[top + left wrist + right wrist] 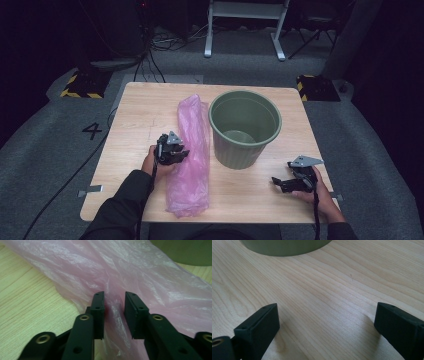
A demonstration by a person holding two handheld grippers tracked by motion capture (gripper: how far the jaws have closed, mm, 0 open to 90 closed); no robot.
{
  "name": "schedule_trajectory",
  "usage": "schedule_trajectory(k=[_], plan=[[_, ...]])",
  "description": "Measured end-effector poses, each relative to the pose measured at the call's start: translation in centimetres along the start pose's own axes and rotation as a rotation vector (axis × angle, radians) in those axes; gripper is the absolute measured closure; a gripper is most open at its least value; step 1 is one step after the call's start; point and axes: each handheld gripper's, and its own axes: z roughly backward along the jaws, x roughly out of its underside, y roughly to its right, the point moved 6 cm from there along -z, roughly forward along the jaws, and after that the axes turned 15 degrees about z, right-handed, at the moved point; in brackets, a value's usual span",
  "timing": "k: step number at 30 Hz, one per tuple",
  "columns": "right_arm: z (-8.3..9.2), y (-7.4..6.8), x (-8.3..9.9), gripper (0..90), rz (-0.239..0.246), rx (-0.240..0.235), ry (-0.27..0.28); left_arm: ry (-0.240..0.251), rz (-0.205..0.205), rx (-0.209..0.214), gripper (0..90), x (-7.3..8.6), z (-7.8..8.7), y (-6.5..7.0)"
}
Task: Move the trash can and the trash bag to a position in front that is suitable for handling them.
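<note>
Left gripper view caught the grasp on the bag just being made.

The left gripper [114, 305] had its jaws set narrowly apart with a fold of the pink plastic bag [150, 282] standing between them, film brushing the inner faces but not yet pinched flat. That bag lay lengthwise on the wooden table [135, 107], just left of the green bin [245, 127], which stood upright and looked empty. The right gripper [325, 327] hovered low over bare wood with its jaws wide apart, near the bin's base and holding nothing. By my reading, the step was seizing the bag so it could go to the bin. Next called for squeezing fully on the fold, then lifting gently so the thin film would not slip or tear.
</note>
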Motion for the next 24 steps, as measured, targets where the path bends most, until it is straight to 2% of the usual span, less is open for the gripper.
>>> schedule_trajectory(k=[6,13,16,18,21,24], plan=[[0.0,0.0,-0.1,6.8,0.008,-0.006,0.001,0.003,-0.006,0.030,86.2,0.1,0.1,-0.1],[0.1,0.4,-0.1,15.0,0.003,0.003,0.010,0.022,-0.012,0.050,87.9,0.0,0.5,0.1],[0.0,0.5,-0.2,15.0,0.009,0.006,0.010,0.035,-0.017,0.053,88.1,0.0,0.8,0.0],[-0.1,1.1,-0.4,15.5,0.022,0.058,0.014,0.043,-0.016,0.058,88.2,-0.1,1.1,0.0],[-0.1,1.2,-0.5,15.5,0.020,0.061,0.025,0.051,-0.013,0.053,88.3,-0.1,1.5,-0.2],[-0.3,1.8,-0.5,15.7,0.019,0.102,0.015,0.064,-0.016,0.062,88.4,-0.2,2.1,-0.1]])
